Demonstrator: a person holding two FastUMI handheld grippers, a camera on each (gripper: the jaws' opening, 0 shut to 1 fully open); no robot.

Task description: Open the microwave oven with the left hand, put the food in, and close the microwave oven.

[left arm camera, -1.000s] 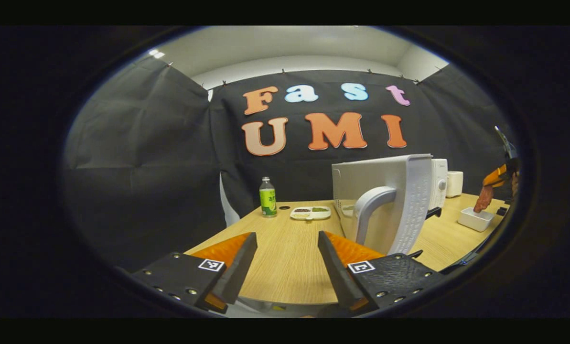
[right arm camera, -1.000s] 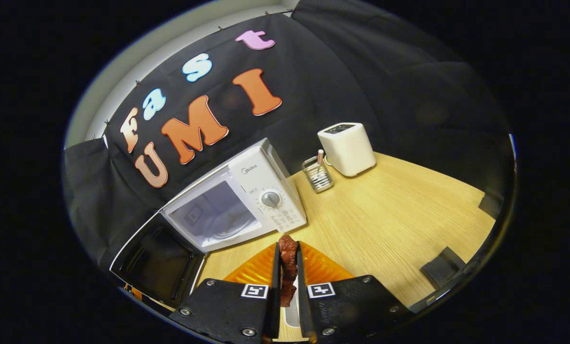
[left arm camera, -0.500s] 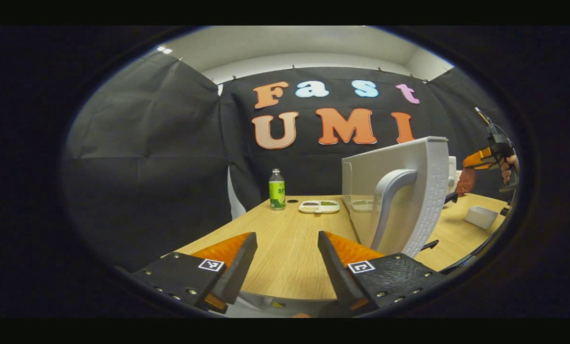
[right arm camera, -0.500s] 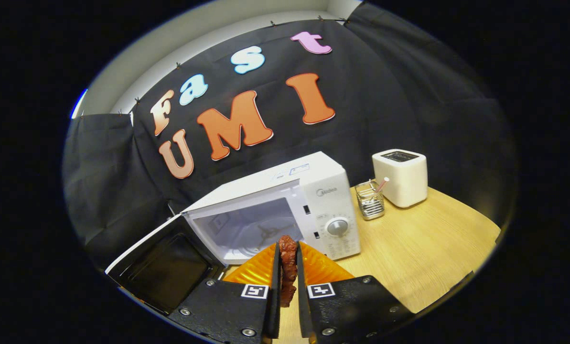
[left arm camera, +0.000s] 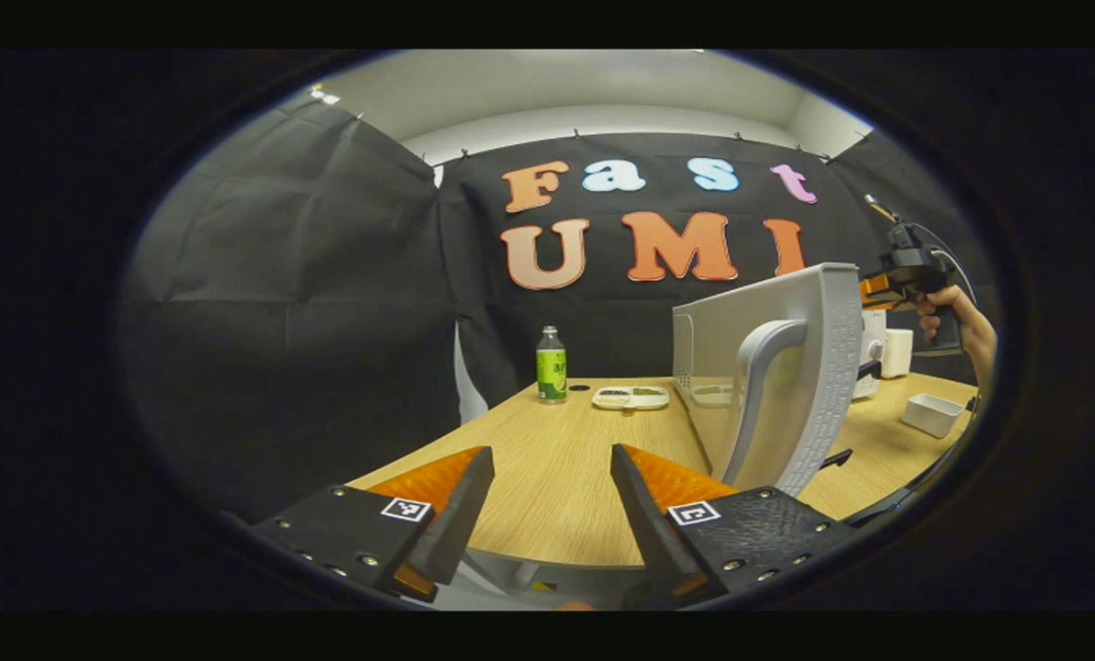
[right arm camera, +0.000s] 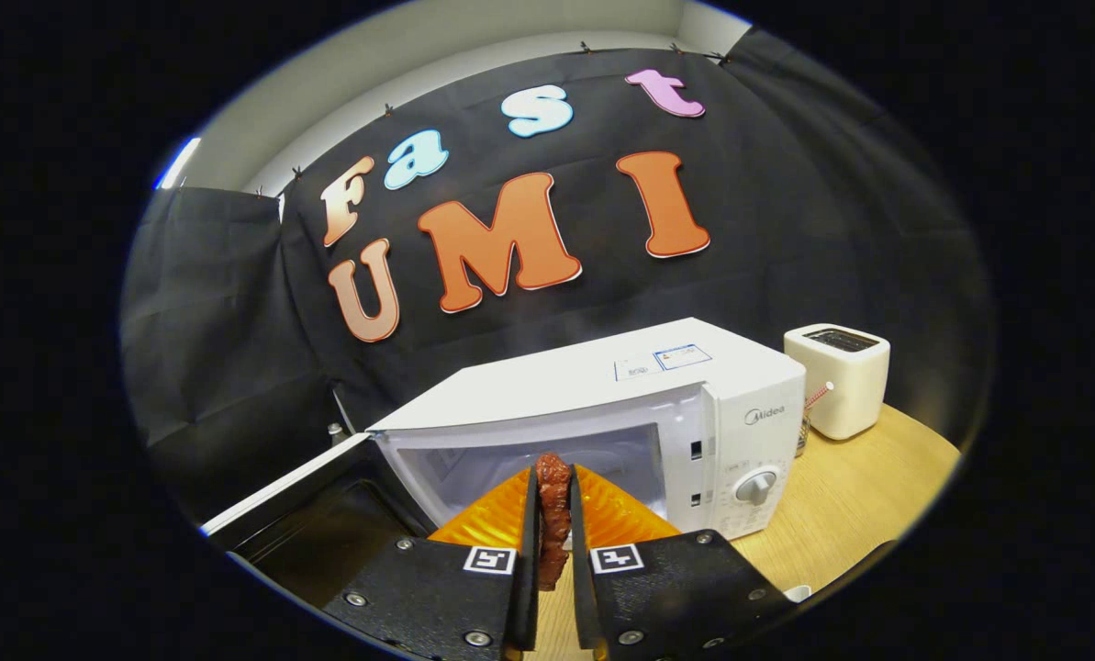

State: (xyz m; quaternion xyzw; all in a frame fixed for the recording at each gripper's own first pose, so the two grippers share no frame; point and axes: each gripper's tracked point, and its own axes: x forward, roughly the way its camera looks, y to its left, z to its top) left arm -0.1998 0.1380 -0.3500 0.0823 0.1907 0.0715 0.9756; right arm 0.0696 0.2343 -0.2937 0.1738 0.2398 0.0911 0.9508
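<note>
A white microwave oven point(right arm camera: 639, 395) stands on the wooden table with its door point(right arm camera: 299, 509) swung open to the left. My right gripper point(right arm camera: 553, 477) is shut on a reddish-brown piece of food point(right arm camera: 553, 514), held right in front of the oven's open cavity. In the left gripper view the open door point(left arm camera: 809, 367) shows edge-on with its curved handle point(left arm camera: 754, 386), just right of my left gripper point(left arm camera: 552, 464), which is open and holds nothing. The right gripper and the hand holding it point(left arm camera: 937, 308) show beyond the door.
A green bottle point(left arm camera: 552, 365) and a divided plate point(left arm camera: 631, 397) sit at the table's far end. A white container point(left arm camera: 932, 413) lies at the right. A white toaster point(right arm camera: 836, 376) and a wire holder with a straw stand right of the oven.
My right gripper has risen and swung with the food to face the oven's cavity head-on. The left gripper has drifted back and left from the open door.
</note>
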